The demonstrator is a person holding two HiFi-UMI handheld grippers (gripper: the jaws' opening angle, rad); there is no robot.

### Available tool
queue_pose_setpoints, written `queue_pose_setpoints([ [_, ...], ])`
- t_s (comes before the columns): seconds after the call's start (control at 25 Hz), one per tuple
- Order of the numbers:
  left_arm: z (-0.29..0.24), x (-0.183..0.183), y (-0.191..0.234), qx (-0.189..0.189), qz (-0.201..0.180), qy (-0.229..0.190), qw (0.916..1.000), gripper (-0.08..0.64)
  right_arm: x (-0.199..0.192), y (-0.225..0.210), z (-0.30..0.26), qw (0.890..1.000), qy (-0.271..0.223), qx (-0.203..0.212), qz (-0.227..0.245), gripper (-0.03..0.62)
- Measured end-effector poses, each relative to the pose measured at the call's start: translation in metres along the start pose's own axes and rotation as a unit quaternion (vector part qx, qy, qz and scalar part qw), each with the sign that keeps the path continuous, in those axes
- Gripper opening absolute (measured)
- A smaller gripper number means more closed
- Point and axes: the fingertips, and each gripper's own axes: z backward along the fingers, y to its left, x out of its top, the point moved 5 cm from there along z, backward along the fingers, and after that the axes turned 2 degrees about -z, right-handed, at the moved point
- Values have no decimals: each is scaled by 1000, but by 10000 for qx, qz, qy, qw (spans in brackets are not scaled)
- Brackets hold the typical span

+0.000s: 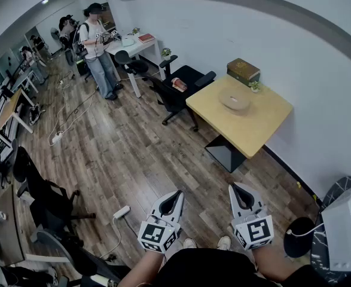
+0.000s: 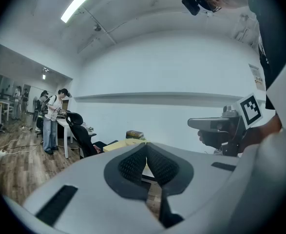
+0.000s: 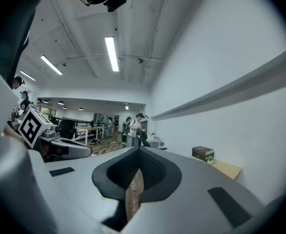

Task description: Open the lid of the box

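Note:
The box (image 1: 243,70) is dark brown with a closed lid and sits at the far corner of a yellow table (image 1: 265,133) by the white wall. It also shows small in the left gripper view, box (image 2: 135,134), and in the right gripper view, box (image 3: 202,153). Both grippers are held low in front of the person, well short of the table. My left gripper (image 1: 178,193) has its tips together and holds nothing. My right gripper (image 1: 235,186) is shut and empty too. Each points roughly level toward the table.
A pale bowl (image 1: 235,100) and a small potted plant (image 1: 255,86) share the table. Black office chairs (image 1: 178,85) stand left of it. A person (image 1: 97,46) stands by a white desk at the back. Cables and a power strip (image 1: 121,212) lie on the wooden floor.

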Motion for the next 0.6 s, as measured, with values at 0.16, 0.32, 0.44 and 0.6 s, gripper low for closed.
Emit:
queue_pose_setpoints([
  [0.16,-3,-1,7,7,9,-15,10000,21,-2,1,-7,10000,-24,10,-44,18],
  [0.32,-2,-2,16,-41,-20,1,10000,21,-4,5,-16,9999,-67,-7,-153,18],
  [0.44,4,-3,25,-48,-34,17,10000,21,-5,13,-21,9998,-73,-69,-169,18],
  [0.6,10,-6,36,-119,-36,46,9999,21,-7,21,-27,9996,-86,-260,-71,20],
])
